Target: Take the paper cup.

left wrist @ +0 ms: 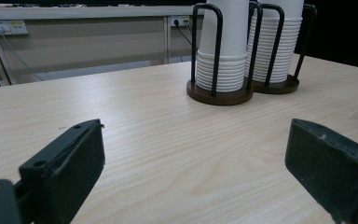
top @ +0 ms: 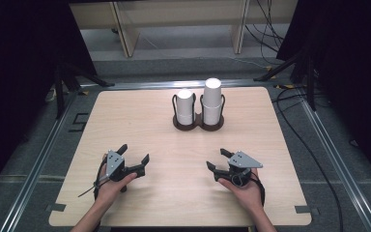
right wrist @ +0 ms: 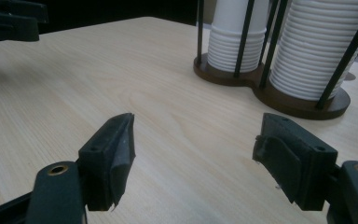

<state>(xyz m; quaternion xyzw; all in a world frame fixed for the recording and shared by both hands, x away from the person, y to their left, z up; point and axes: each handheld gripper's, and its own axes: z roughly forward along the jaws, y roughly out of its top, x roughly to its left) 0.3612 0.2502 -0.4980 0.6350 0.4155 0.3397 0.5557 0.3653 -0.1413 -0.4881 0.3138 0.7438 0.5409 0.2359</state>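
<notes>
Two stacks of white paper cups stand upside down in a dark double cup holder (top: 198,125) at the far middle of the wooden table (top: 140,121). The left stack (top: 185,106) is shorter, the right stack (top: 212,100) taller. My left gripper (top: 134,154) rests near the front left, open, nothing between its jaws. Near the front right my right gripper (top: 218,159) is open too and holds nothing. The left gripper view has the holder (left wrist: 220,95) ahead beyond its fingers (left wrist: 70,163). In the right gripper view the holder (right wrist: 303,103) sits close, up and to the right of the gripper (right wrist: 196,144).
The table's front edge lies just under the person's forearms (top: 96,212). Cables (top: 314,145) run on the floor to the right of the table. A pale shelf unit (top: 174,19) stands behind it. Bare tabletop lies between the grippers and the holder.
</notes>
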